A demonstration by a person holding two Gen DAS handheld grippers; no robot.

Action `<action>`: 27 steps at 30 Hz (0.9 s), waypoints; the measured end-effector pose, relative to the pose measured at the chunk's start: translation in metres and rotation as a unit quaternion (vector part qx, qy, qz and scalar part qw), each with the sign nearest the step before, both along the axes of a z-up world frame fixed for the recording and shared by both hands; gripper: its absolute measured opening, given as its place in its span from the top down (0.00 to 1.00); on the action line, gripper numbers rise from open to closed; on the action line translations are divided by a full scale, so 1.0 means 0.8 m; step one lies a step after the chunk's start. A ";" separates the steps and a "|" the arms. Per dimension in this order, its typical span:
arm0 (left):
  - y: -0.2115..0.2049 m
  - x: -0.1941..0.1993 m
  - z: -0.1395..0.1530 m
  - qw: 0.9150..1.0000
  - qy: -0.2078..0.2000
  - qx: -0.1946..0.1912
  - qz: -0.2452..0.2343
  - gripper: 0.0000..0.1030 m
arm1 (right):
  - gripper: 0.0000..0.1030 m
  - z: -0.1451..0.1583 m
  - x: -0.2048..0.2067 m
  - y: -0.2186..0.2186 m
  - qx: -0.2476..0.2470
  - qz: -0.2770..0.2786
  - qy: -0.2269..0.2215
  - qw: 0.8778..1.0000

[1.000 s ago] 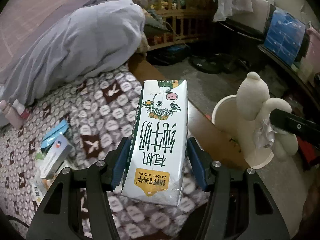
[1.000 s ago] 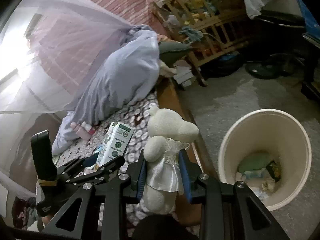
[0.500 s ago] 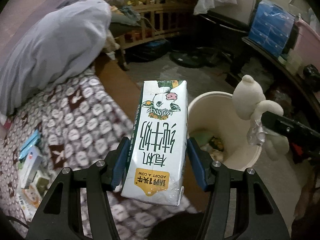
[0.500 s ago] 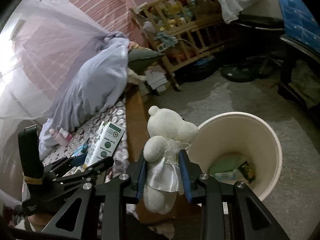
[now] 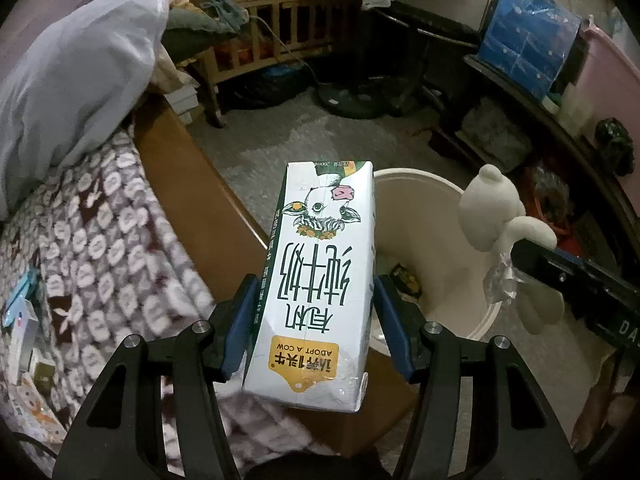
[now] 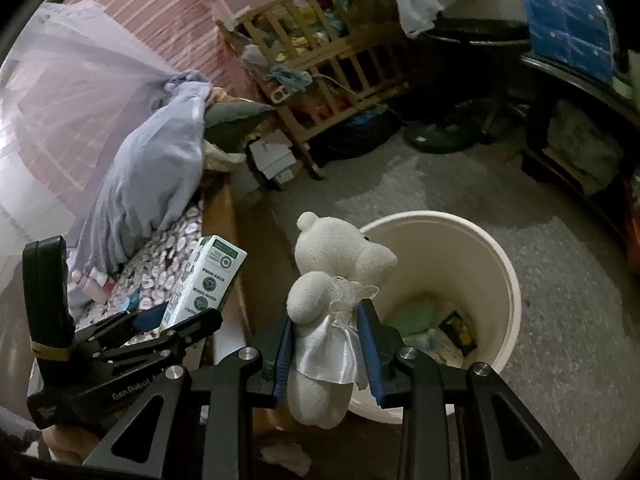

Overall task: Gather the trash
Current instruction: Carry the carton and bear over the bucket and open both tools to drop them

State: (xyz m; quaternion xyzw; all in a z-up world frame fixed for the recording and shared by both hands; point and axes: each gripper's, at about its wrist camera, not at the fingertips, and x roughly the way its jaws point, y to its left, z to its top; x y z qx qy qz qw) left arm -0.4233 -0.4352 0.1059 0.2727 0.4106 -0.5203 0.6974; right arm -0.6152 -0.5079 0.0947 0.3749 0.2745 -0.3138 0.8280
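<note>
My left gripper [image 5: 316, 312] is shut on a white milk carton [image 5: 320, 280] with a cow drawing, held upside down over the wooden bed edge, just left of a cream waste bin [image 5: 448, 280]. The carton [image 6: 208, 280] and the left gripper [image 6: 168, 320] also show at the left of the right wrist view. My right gripper [image 6: 326, 340] is shut on a small white teddy bear [image 6: 332, 264] in a satin dress, held over the near rim of the bin [image 6: 500, 264]. From the left wrist view the bear [image 5: 492, 216] hangs right of the bin. Wrappers lie in the bin's bottom.
A bed with a patterned sheet [image 5: 92, 232] and a grey duvet [image 5: 68, 80] lies left, with small boxes [image 5: 24, 320] on it. A wooden crib [image 6: 320, 52], a fan base [image 5: 360, 100] and a dark shelf with a blue package [image 5: 528, 48] stand beyond on the concrete floor.
Both grippers swung from over the bed toward the bin, which now sits closer and more central. The carton and the bear stay gripped as before.
</note>
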 end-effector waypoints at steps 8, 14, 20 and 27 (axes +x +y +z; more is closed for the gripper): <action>-0.015 -0.011 -0.014 1.000 0.008 0.008 -0.008 0.45 | 0.71 -0.018 -0.012 -0.009 0.014 -0.012 0.015 1.000; -0.020 -0.013 -0.019 1.000 0.016 0.007 -0.015 0.45 | 0.71 -0.028 -0.012 -0.012 0.022 -0.015 0.019 0.999; -0.026 -0.014 -0.027 0.999 0.047 0.007 -0.024 0.45 | 0.71 -0.038 -0.012 -0.015 0.030 -0.020 0.026 0.999; -0.028 -0.013 -0.029 0.994 0.102 -0.005 -0.026 0.44 | 0.71 -0.046 -0.009 -0.019 0.040 -0.026 0.032 0.998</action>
